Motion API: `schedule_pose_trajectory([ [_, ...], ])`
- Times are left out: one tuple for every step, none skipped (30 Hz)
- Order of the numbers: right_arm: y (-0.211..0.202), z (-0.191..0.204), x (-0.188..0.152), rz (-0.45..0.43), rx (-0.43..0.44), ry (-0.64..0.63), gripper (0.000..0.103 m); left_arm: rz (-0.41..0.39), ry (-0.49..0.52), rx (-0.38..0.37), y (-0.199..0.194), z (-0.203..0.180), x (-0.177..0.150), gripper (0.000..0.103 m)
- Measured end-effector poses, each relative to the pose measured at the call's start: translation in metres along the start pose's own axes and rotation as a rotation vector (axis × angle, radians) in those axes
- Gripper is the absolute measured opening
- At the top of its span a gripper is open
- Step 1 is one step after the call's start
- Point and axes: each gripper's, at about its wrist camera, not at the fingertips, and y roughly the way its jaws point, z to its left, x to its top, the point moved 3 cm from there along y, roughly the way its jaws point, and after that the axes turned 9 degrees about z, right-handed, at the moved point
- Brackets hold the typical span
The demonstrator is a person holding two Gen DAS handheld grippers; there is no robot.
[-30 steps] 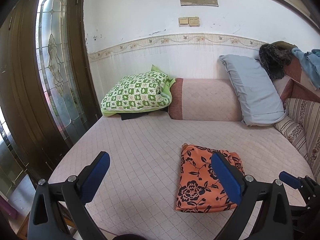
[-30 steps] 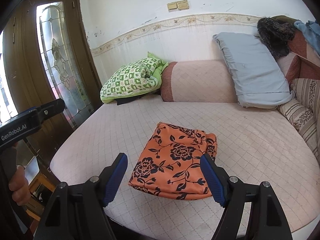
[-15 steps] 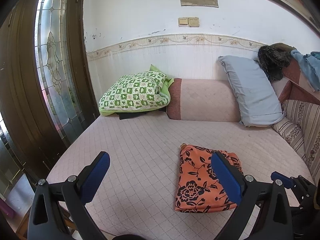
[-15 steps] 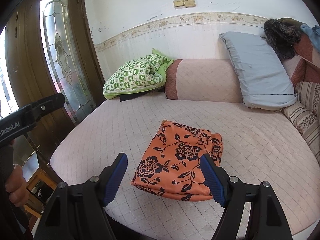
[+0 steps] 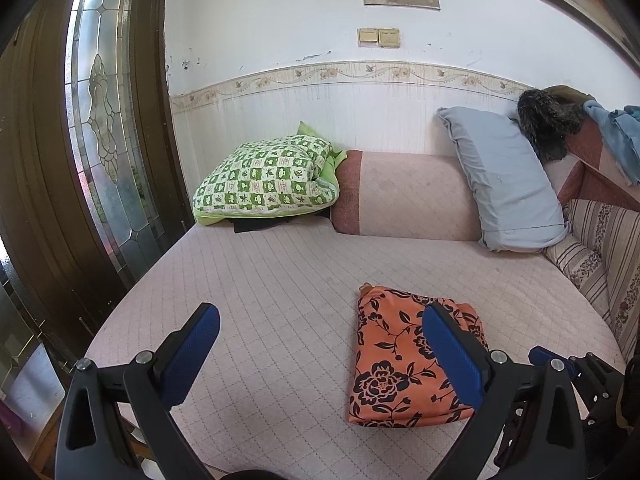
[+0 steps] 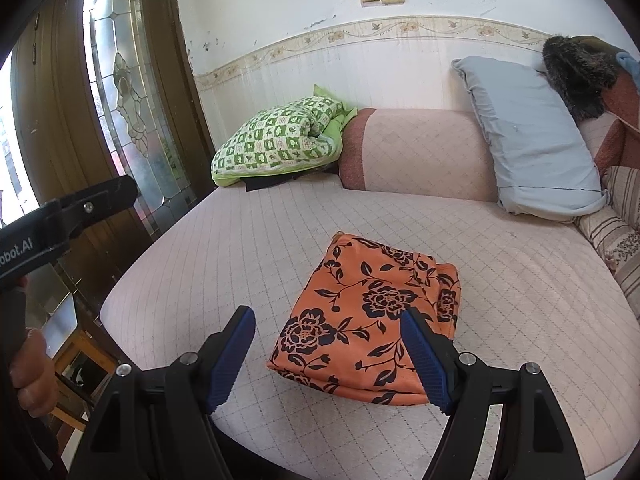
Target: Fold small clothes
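Note:
An orange garment with black flowers [image 5: 400, 360] lies folded into a compact rectangle on the pink quilted bed [image 5: 280, 280]. In the left wrist view my left gripper [image 5: 320, 352] hangs open above the bed's near edge, its right pad in front of the garment's right part. In the right wrist view the folded garment [image 6: 368, 312] lies just beyond my right gripper [image 6: 328, 348], which is open with nothing held. The left gripper's body [image 6: 60, 216] shows at the left edge of that view, a hand on its handle.
A green checked pillow [image 5: 268, 176], a pink bolster [image 5: 408, 196] and a grey-blue pillow [image 5: 504, 176] line the wall. Striped cushions [image 5: 600, 248] and a dark furry item [image 5: 548, 120] sit at the right. A wooden door with leaded glass [image 5: 108, 128] stands left.
The right gripper has drifted slightly down and sideways, so the garment sits a little further right in its view. Both grippers stay open; the garment has not moved.

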Motion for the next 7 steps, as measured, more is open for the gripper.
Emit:
schedule_pose_trajectory([
  [0.002, 0.0, 0.0, 0.003, -0.001, -0.002, 0.078, 0.0, 0.0, -0.008, 0.001, 0.0, 0.0, 0.101],
  [0.003, 0.0, 0.0, 0.005, 0.0, -0.003, 0.078, 0.0, 0.0, -0.022, 0.002, -0.001, 0.0, 0.101],
  [0.005, 0.0, 0.0, 0.008, 0.002, -0.003, 0.078, -0.002, 0.0, -0.042, 0.003, -0.001, 0.0, 0.101],
  [0.006, 0.0, 0.0, 0.011, 0.004, -0.003, 0.078, -0.005, -0.001, -0.056, 0.004, -0.002, 0.0, 0.101],
  [0.008, 0.0, 0.0, 0.014, 0.005, -0.003, 0.078, -0.008, -0.003, -0.061, 0.005, -0.002, 0.0, 0.101],
  [0.01, -0.001, 0.0, 0.017, 0.005, -0.001, 0.078, -0.011, -0.007, -0.056, 0.008, -0.003, 0.0, 0.101],
  [0.012, -0.002, 0.0, 0.021, 0.005, 0.001, 0.078, -0.008, -0.006, -0.049, 0.011, -0.003, 0.0, 0.101],
])
